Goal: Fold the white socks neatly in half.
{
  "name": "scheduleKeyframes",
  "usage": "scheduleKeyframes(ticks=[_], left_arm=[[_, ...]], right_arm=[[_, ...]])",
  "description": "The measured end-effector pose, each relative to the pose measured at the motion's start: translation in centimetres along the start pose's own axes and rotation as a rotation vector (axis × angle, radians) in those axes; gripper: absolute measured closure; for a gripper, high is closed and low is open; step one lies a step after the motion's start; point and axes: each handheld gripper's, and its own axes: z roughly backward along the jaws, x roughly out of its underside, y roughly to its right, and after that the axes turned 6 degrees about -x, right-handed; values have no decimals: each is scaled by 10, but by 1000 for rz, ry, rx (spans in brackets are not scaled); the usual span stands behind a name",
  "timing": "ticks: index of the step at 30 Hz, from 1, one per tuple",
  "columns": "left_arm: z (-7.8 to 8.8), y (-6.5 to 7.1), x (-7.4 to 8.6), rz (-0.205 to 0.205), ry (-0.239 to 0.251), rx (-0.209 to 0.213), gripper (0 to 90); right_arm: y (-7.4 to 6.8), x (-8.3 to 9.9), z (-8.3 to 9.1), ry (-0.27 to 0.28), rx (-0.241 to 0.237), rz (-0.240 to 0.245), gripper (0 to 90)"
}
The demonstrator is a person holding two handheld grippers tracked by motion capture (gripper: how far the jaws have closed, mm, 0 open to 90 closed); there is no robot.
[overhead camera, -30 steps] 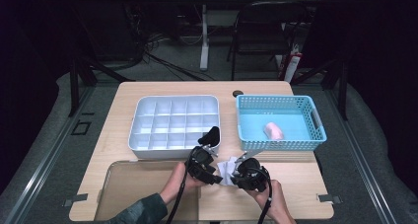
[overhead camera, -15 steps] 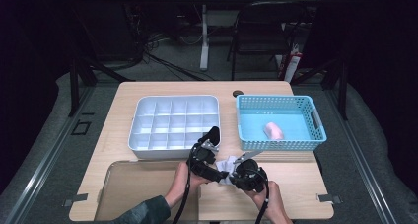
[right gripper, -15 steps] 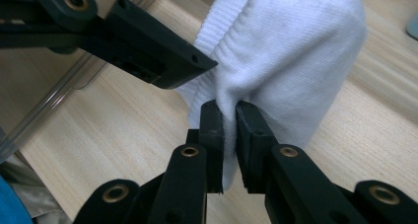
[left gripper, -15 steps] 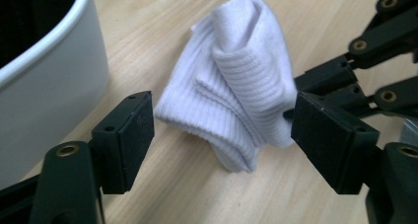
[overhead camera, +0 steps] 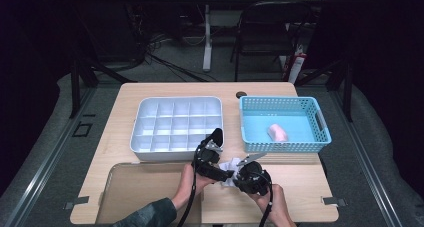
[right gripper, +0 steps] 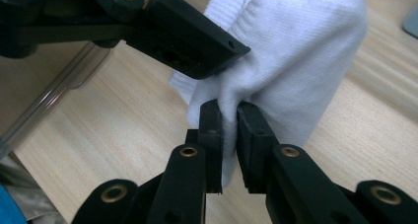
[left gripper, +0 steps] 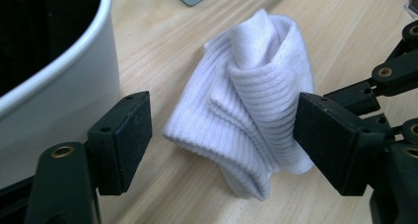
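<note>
A white ribbed sock (left gripper: 246, 110) lies bunched on the wooden table (overhead camera: 300, 182), just in front of the white compartment tray (overhead camera: 175, 124). My left gripper (left gripper: 226, 140) is open, with one jaw on each side of the sock and its right jaw touching the fabric. My right gripper (right gripper: 229, 135) is shut on a fold of the sock (right gripper: 296, 61). In the high view the left gripper (overhead camera: 207, 159) and right gripper (overhead camera: 252, 177) sit close together over the sock (overhead camera: 231, 166), each held by a hand.
The tray's white wall (left gripper: 64, 86) rises right beside my left jaw. A blue basket (overhead camera: 320, 119) at the right holds a pink item (overhead camera: 278, 132). A clear flat lid (overhead camera: 140, 187) lies at the front left.
Both grippers stay at the sock. The hands have shifted only slightly and the sock remains pinched between them.
</note>
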Motion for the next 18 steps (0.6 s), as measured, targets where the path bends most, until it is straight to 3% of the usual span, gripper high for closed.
scheduleKeyframes(ticks=[11,18], left_arm=[[7,-1,-4,15,54,-15,236],[-2,0,-4,17,27,-6,241]], right_arm=[[0,0,1,19,-8,3,818],[0,1,0,22,0,4,813]])
